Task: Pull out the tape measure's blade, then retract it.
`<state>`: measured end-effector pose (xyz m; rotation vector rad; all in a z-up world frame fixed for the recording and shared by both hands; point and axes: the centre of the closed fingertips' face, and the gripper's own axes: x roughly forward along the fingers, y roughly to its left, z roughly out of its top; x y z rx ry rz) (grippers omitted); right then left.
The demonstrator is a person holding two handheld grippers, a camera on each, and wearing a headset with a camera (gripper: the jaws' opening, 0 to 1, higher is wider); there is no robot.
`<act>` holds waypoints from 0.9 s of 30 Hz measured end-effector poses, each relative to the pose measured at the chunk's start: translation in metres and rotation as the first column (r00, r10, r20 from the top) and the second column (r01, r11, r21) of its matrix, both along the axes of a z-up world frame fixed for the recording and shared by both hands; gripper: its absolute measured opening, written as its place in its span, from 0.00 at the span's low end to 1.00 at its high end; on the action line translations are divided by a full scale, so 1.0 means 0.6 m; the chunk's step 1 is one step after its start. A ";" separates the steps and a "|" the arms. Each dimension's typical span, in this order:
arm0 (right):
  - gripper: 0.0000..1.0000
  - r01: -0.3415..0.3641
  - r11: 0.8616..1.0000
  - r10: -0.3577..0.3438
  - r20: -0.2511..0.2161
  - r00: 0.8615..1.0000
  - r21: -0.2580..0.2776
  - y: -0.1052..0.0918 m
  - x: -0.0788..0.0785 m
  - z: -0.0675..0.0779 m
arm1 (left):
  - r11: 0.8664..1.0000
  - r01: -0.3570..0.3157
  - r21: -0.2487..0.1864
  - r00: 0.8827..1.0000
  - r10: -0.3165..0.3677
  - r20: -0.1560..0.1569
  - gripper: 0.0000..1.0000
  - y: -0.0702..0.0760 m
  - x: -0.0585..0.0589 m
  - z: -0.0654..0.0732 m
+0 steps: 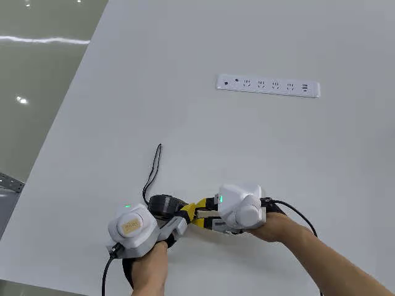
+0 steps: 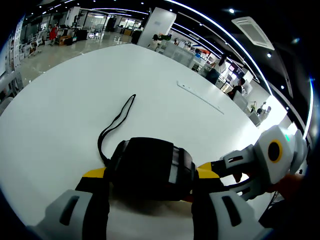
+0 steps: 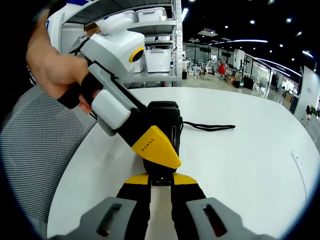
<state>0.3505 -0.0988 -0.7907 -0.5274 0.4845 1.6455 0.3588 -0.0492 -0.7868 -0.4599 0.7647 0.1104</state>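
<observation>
On the wide white surface [image 1: 185, 92], well nearer the person than the long white power strip [image 1: 268, 86], lies the black tape measure [image 2: 147, 167], clamped between the left tool's [image 2: 150, 175] jaws. The right tool's [image 3: 160, 179] jaws are drawn together at its front. Its thin black strap [image 1: 152, 169] trails toward the strip.

Tape measure [image 2: 147, 167] case sides covered by left gripper [image 2: 150, 174] jaws; in right gripper view its near end sits behind that gripper's yellow tip; blade tip at right gripper [image 3: 161, 180] too small to tell; forearm [image 1: 333, 262] cut by head view's bottom edge; power strip [image 1: 268, 86] markings unreadable
</observation>
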 end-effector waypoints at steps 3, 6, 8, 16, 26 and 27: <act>0.14 -0.002 1.000 0.002 0.008 1.000 -0.003 -0.001 -0.001 -0.005 | 1.000 0.009 0.007 1.000 -0.009 -0.004 0.65 -0.002 -0.001 -0.004; 0.14 -0.002 1.000 0.002 0.014 1.000 -0.009 -0.002 -0.003 -0.012 | 1.000 0.022 0.010 1.000 -0.022 -0.013 0.65 -0.006 -0.003 -0.007; 0.14 -0.004 1.000 0.004 0.021 1.000 -0.012 -0.003 -0.004 -0.015 | 0.999 0.033 0.019 0.999 -0.033 -0.017 0.65 -0.008 -0.003 -0.008; 0.14 0.007 1.000 -0.007 0.017 1.000 -0.001 -0.003 -0.002 -0.013 | 0.999 0.034 0.007 0.999 -0.034 -0.024 0.65 -0.007 -0.004 -0.009; 0.15 0.028 1.000 -0.028 0.018 0.999 -0.002 -0.003 0.001 -0.009 | 1.000 0.023 0.005 0.999 -0.022 -0.030 0.65 -0.007 -0.003 -0.005; 0.15 0.029 1.000 -0.029 0.017 0.999 -0.001 -0.003 0.002 -0.009 | 1.000 0.024 0.007 0.999 -0.024 -0.029 0.65 -0.007 -0.003 -0.005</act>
